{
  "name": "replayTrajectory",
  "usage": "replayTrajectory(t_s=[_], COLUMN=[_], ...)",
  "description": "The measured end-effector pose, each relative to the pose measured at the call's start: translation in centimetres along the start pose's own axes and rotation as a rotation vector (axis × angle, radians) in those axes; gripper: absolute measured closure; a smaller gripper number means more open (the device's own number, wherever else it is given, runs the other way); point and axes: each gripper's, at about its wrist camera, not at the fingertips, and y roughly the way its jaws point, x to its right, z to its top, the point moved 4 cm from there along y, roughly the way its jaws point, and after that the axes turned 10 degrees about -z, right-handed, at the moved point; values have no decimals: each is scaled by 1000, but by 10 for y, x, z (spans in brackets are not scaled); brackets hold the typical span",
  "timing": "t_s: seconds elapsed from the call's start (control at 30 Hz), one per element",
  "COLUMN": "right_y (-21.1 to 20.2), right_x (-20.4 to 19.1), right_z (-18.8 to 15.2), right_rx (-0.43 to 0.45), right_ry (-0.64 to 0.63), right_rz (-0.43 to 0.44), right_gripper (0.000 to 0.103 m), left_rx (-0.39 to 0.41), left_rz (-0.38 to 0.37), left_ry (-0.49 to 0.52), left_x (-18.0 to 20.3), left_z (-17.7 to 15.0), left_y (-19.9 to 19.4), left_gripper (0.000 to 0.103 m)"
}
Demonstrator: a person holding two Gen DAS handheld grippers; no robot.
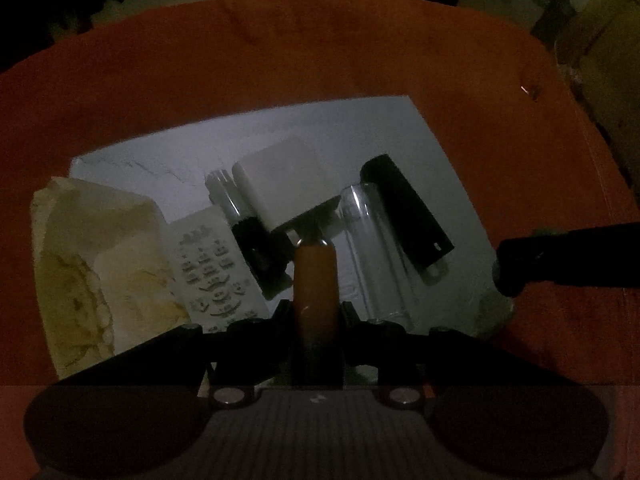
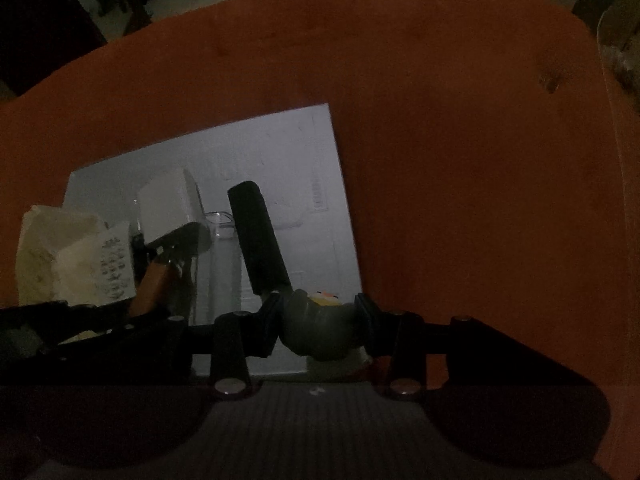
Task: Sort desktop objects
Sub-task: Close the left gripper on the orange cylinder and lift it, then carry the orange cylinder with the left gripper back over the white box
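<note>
A white tray [image 1: 400, 128] lies on an orange tablecloth [image 1: 280, 52]. In it are a white box [image 1: 280, 176], a black bar [image 1: 404, 208], a clear tube [image 1: 372, 252], a printed white pack [image 1: 212, 268] and a beige crumpled bag [image 1: 92, 256]. My left gripper [image 1: 315, 316] is shut on an orange-handled tool [image 1: 314, 280] whose head rests against the white box. My right gripper [image 2: 318, 320] is shut on a grey rounded object [image 2: 320, 332] above the tray's near edge [image 2: 344, 216]. The left gripper with the orange handle [image 2: 150, 284] shows at the left of the right wrist view.
The orange cloth [image 2: 460, 160] stretches wide to the right of and behind the tray. The right gripper's dark arm [image 1: 568, 256] enters the left wrist view from the right. Cardboard boxes [image 1: 600, 40] stand beyond the table's far right edge. The room is dim.
</note>
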Motion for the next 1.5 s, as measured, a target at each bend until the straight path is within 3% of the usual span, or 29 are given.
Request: replayTrajectory(t_s=[0.43, 0.67, 1.27, 1.5], right_y=[0, -15, -87, -124], right_x=[-4, -8, -38, -44], right_z=[1, -2, -31, -47], right_rx=[41, 92, 223, 195], right_ry=[-1, -2, -46, -53], right_rz=[11, 20, 128, 200], right_gripper=[61, 61, 61, 61], left_rx=[107, 145, 274, 287], left_rz=[-35, -30, -40, -61], left_ry=[-48, -50, 8, 25], left_x=[-8, -8, 14, 17], left_z=[17, 8, -12, -31], left_y=[-43, -76, -166, -188], left_gripper=[82, 82, 82, 82])
